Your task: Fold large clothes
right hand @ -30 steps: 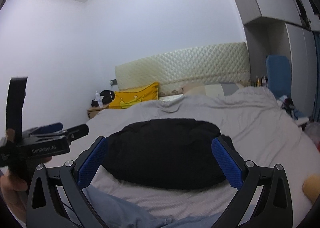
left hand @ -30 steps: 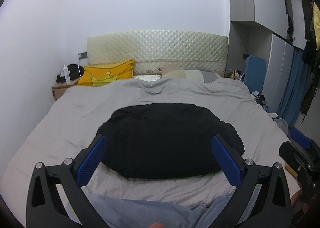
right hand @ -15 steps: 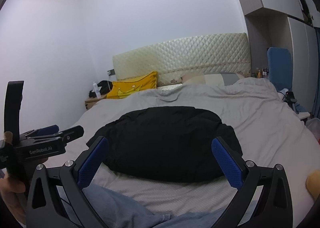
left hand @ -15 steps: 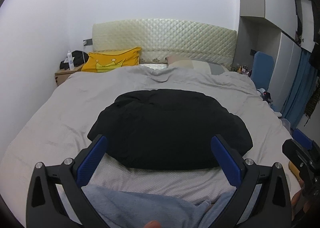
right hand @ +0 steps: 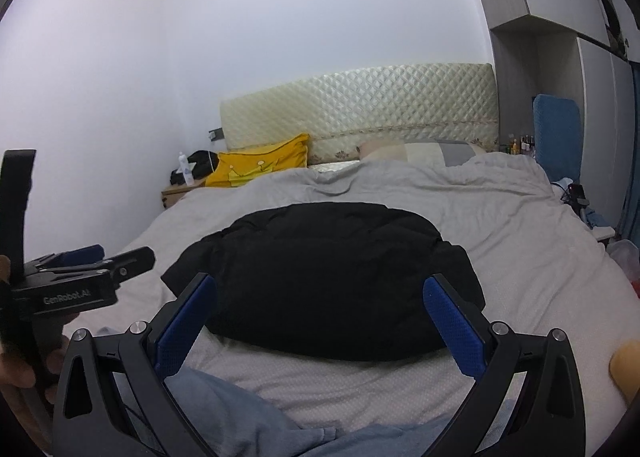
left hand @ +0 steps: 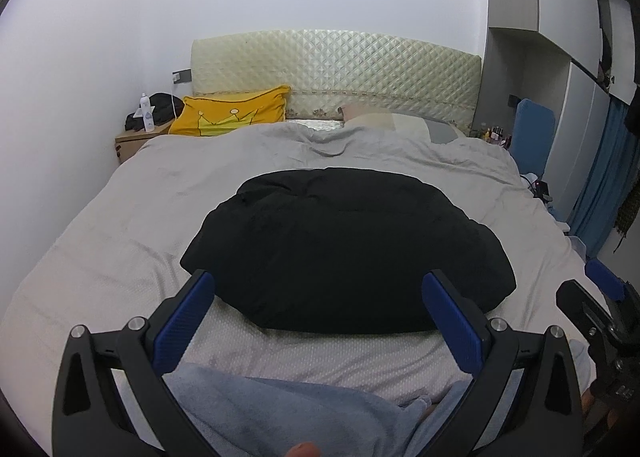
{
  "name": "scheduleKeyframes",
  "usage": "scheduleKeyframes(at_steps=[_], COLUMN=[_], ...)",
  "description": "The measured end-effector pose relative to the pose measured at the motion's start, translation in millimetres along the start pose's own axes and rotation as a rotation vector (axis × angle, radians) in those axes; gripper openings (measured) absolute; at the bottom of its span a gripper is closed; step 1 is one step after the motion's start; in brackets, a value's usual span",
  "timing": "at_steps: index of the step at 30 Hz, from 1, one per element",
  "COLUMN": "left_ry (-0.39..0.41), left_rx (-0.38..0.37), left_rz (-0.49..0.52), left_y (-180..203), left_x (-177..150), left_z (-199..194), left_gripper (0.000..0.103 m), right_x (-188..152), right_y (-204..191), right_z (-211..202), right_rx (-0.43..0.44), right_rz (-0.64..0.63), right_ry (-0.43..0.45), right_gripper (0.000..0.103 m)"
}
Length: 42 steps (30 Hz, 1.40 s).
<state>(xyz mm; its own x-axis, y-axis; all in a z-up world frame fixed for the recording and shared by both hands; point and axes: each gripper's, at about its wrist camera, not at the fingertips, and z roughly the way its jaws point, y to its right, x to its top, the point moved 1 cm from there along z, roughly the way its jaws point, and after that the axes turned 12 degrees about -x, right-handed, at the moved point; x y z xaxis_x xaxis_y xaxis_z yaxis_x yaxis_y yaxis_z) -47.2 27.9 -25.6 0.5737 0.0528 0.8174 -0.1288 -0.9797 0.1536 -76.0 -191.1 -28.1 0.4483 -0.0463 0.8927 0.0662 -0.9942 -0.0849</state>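
Note:
A large black garment (left hand: 344, 253) lies in a rounded, folded heap on the grey bed cover (left hand: 120, 225); it also shows in the right wrist view (right hand: 328, 277). My left gripper (left hand: 318, 313) is open and empty, held above the garment's near edge. My right gripper (right hand: 320, 317) is open and empty too, held over the near edge. The left gripper's body appears at the left of the right wrist view (right hand: 80, 281). The right gripper's body shows at the right edge of the left wrist view (left hand: 600, 317).
A grey-blue cloth (left hand: 304, 417) lies at the bed's near edge under the grippers. A yellow pillow (left hand: 232, 117) and a quilted headboard (left hand: 336, 77) are at the far end. A nightstand (left hand: 136, 141) stands far left, wardrobes (left hand: 560, 57) at the right.
Both cameras have tipped downward and moved closer over the bed; the black garment now sits lower and larger in view. Both grippers stay open.

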Motion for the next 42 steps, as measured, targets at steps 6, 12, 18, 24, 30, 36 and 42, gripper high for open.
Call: scheduleKeyframes(at_steps=[6,12,18,24,30,36,42], left_ry=[0.006,0.002,-0.003,0.005,-0.006,0.005,0.004], left_rx=[-0.012,-0.010,-0.009,0.008,-0.016,-0.024,-0.058], left_rz=[0.002,0.007,-0.002,0.008,-0.018,-0.034,-0.047], left_y=[-0.9,-2.5,-2.0,-3.8,-8.4,-11.9,-11.1], left_x=[-2.1,-5.1,-7.0,-6.8,-9.8,-9.5,-9.2], left_z=[-0.6,-0.6,0.8,1.4,3.8,-0.1,-3.0], left_gripper=[0.103,0.103,0.103,0.103,0.103,0.103,0.103], right_x=[-5.2,-9.0,-8.7,-3.6,-2.6,-4.0,-4.2], right_y=[3.1,5.8,3.1,4.2,5.7,5.0,5.5], right_z=[3.7,13.9,12.8,3.2,-1.0,-0.5,-1.8], right_rx=[-0.013,-0.007,-0.019,-0.032,-0.038,-0.037,-0.045], right_rz=[0.008,0.030,0.020,0.025,0.025,0.023,0.025], right_ry=[-0.006,-0.033,-0.027,0.005,0.017,0.011,0.015], right_gripper=[0.103,0.103,0.103,0.103,0.103,0.103,0.103])
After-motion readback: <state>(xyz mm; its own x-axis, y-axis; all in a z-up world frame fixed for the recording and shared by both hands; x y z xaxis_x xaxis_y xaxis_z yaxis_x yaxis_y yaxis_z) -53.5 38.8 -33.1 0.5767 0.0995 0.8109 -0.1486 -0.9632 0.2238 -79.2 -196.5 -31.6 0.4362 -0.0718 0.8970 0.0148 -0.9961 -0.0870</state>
